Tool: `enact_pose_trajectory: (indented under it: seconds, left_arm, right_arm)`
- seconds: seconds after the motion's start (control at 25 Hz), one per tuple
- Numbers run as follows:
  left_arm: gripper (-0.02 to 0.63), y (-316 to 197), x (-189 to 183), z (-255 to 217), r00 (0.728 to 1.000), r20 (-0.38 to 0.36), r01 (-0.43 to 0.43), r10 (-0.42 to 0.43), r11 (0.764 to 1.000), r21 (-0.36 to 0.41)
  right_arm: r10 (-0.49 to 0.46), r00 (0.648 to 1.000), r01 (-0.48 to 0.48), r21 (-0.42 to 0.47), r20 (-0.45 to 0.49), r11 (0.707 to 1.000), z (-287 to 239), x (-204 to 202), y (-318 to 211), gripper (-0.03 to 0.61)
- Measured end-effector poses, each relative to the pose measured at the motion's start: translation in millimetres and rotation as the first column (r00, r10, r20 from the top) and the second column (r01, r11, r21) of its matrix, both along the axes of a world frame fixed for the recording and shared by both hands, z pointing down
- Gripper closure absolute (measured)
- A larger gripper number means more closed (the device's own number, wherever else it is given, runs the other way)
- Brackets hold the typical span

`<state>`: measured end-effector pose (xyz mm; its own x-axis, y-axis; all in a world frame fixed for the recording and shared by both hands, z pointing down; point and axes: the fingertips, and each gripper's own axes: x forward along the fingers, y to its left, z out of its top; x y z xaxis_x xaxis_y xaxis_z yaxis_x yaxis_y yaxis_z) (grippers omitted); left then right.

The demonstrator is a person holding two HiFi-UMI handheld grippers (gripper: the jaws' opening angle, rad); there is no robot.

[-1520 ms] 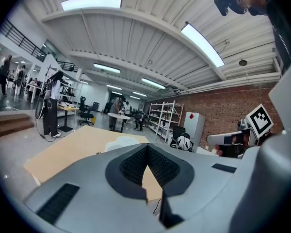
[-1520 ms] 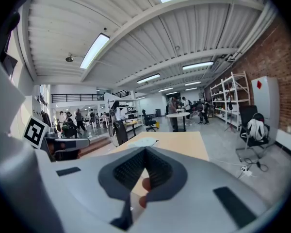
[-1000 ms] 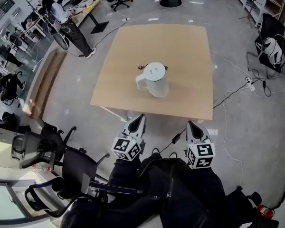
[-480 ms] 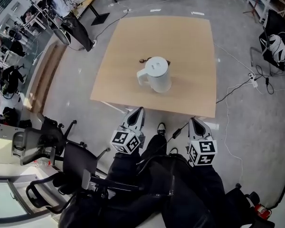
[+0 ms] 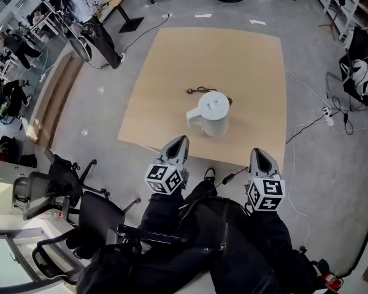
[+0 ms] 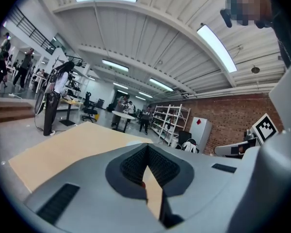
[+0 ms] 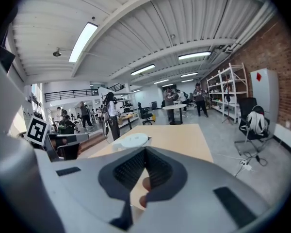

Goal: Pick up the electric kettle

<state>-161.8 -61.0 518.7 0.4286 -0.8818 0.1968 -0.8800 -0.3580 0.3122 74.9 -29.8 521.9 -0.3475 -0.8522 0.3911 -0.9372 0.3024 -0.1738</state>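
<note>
- The kettle (image 5: 210, 113) stood upright on the table (image 5: 172, 66), lid on. It sat toward the near edge, with its handle turned to the left of the head view.
- A dark cord (image 5: 199, 90) lay on the tabletop just beyond the kettle.
- Your left gripper (image 5: 178, 143) was pressed together, its ribbed pads meeting at the tip with nothing pinched between them.
- In the left gripper view, that gripper (image 6: 146, 152) pointed across the table's bare top (image 6: 63, 147). I could not make out the kettle there.
- Your right gripper (image 5: 259, 156) was also pressed together, pads meeting at the tip.
- In the right gripper view, the kettle's round lid (image 7: 131, 140) showed just above the jaws of that gripper (image 7: 145, 155), a little to their left, with the tabletop running on behind it.
- In the head view both gripper tips sat at the table's near edge, one on each side of the kettle. Neither touched it, and it stood ahead of them and between their lines.
- You held both grippers side by side and well apart, each marker cube close in front of your body.
- Office chairs (image 5: 61, 182) stood on the floor to your left.
- A backpack (image 5: 363, 72) rested on a chair at the far right, and a power strip (image 5: 327, 111) lay on the floor near it.
- Several people (image 5: 12, 97) were along the left side of the room.
</note>
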Motion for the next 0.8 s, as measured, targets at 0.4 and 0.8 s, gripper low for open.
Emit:
enact_pose_trajectory:
  seconds: [0.4, 0.8]
  left_arm:
    - [0.612, -59, -43, 43, 0.999, 0.035, 0.001, 0.003, 0.993, -0.114]
    - [0.612, -89, -51, 48, 0.997, 0.073, -0.019, 0.03, 0.99, -0.138]
  right_arm:
    - [0.032, 0.999, -0.032, -0.014, -0.02, 0.999, 4, -28, -81, 0.575]
    - [0.051, 0.998, -0.052, -0.035, -0.028, 0.998, 5, -25, -108, 0.575]
